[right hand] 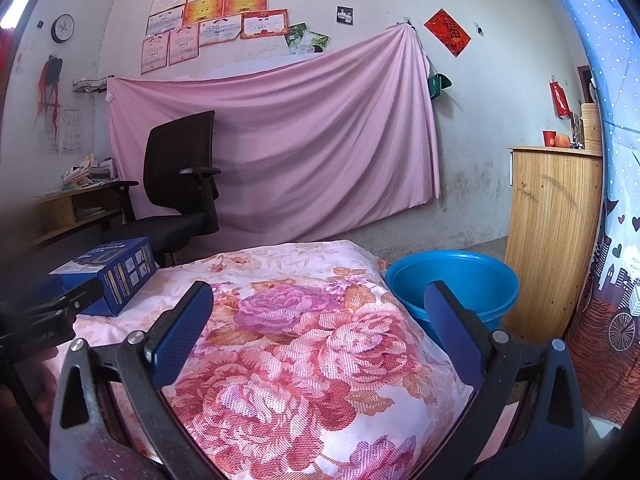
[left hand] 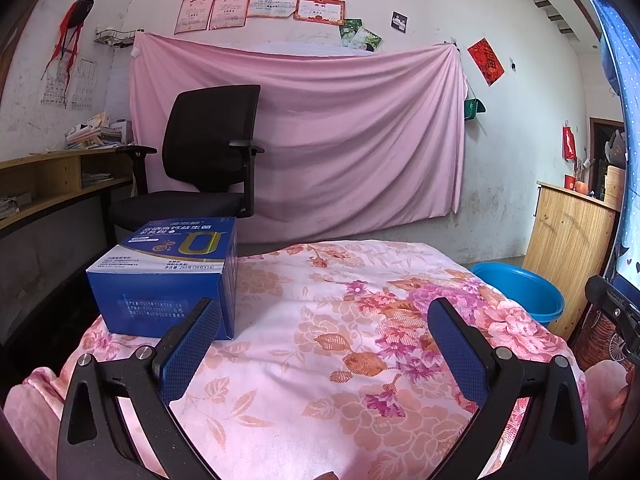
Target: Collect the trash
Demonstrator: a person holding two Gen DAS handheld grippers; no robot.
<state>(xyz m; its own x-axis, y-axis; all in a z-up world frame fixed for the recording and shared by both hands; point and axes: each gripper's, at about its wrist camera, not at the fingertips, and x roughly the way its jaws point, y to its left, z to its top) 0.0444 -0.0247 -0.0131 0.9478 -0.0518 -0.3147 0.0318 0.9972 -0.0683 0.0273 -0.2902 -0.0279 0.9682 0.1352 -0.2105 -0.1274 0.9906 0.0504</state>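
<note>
A blue carton (left hand: 168, 276) with printed text stands on the floral bedspread (left hand: 320, 360) at the left. My left gripper (left hand: 324, 308) is open, its left finger (left hand: 188, 348) just in front of the carton's near corner, nothing between the pads. In the right wrist view the same carton (right hand: 108, 276) sits far left on the bedspread (right hand: 304, 368). My right gripper (right hand: 320, 292) hangs open over the quilt's right part, holding nothing. A blue plastic basin (right hand: 452, 284) sits on the floor just off the bed's right edge; the basin (left hand: 520, 292) looks empty.
A black office chair (left hand: 200, 160) stands behind the bed beside a wooden desk (left hand: 52, 184) with papers. A pink sheet (left hand: 304, 136) hangs on the wall. A wooden cabinet (right hand: 552, 232) stands right of the basin, next to a patterned curtain (right hand: 616, 240).
</note>
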